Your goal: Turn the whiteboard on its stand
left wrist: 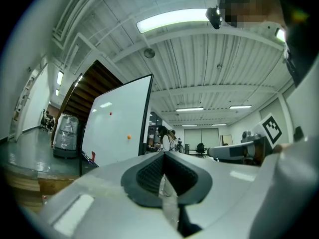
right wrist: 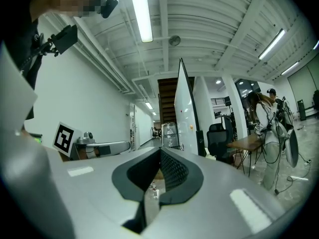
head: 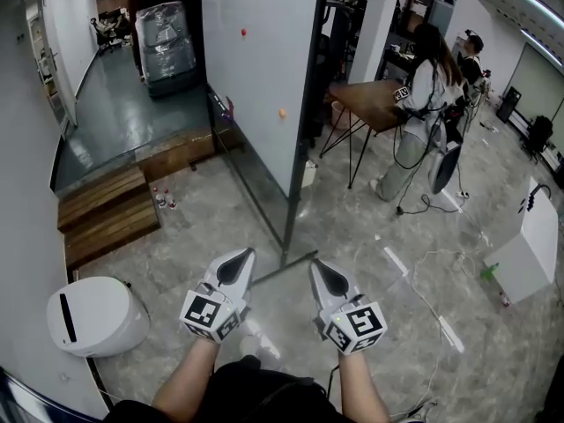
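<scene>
Nearest are two grippers, one in each of the person's hands, held side by side low over the grey stone floor [head: 203,227]. The left gripper [head: 236,268] has its jaws pressed together with nothing between them, and so does the right gripper [head: 328,277]. Each gripper's own view shows the ribbed pads meeting on empty air.

To the left of the left gripper stands one white rounded machine [head: 97,315] with a black slot.

Just ahead of the grippers, one dark foot bar [head: 286,270] of the stand lies on the floor. From it rises the one whiteboard [head: 256,86], tall with a dark frame. From the head view it stands nearly edge-on, with its white face turned to the left. Two round magnets sit on that face, one red magnet [head: 243,32] higher up and one orange magnet [head: 282,112] lower down.

Left of the board are two wooden steps [head: 106,205] with small bottles [head: 161,199] beside them.

Well to the right stands one white box [head: 529,245].

Farther off are one wooden table [head: 374,102] and two people, one in white [head: 423,104] at the table and another person [head: 474,51] behind.

At the far left is one plastic-wrapped bundle [head: 167,47].
</scene>
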`<state>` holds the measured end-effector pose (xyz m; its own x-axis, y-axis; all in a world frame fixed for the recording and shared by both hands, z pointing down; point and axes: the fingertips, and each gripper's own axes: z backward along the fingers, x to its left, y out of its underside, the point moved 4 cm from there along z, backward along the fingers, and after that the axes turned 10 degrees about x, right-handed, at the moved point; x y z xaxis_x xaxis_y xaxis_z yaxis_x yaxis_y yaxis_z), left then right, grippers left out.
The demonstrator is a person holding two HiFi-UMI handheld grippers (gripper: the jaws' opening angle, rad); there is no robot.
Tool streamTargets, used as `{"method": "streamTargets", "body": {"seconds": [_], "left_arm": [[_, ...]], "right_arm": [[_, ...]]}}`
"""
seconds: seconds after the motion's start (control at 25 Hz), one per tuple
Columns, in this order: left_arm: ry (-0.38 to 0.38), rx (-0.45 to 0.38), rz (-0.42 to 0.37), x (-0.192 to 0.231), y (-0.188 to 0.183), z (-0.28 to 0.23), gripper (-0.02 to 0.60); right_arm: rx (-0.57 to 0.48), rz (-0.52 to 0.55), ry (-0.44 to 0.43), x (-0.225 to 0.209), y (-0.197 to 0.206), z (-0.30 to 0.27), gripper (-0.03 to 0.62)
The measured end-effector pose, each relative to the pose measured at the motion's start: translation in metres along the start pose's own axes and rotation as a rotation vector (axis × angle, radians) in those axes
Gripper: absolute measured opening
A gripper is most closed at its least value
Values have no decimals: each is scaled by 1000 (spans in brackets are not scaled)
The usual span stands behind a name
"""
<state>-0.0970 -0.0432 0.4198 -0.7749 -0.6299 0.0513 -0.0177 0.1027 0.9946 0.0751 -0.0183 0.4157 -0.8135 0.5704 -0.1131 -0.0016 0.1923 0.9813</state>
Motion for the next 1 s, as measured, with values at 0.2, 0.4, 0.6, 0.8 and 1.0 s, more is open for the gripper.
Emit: {"method": "streamTargets", "body": {"seconds": [0.2,0.4,0.6,0.8,1.0], "left_arm": [[38,10,-26,39,-8,-23,2],[60,26,-35,82,-13,-43,2],[102,30,-29,115,-8,-55,2],[117,38,-9,129,-3,-62,2],[108,49,8,139,1,-64,3]], "right_arm": [[-12,-9,16,-4,-11,-43,8],[-24,-11,29,-6,-21,-89,8],[-19,2,45,0,-23,-119,8],[-5,-12,49,-4,-20,-137,8],[-8,-5,34,-5,-25,-149,8]]}}
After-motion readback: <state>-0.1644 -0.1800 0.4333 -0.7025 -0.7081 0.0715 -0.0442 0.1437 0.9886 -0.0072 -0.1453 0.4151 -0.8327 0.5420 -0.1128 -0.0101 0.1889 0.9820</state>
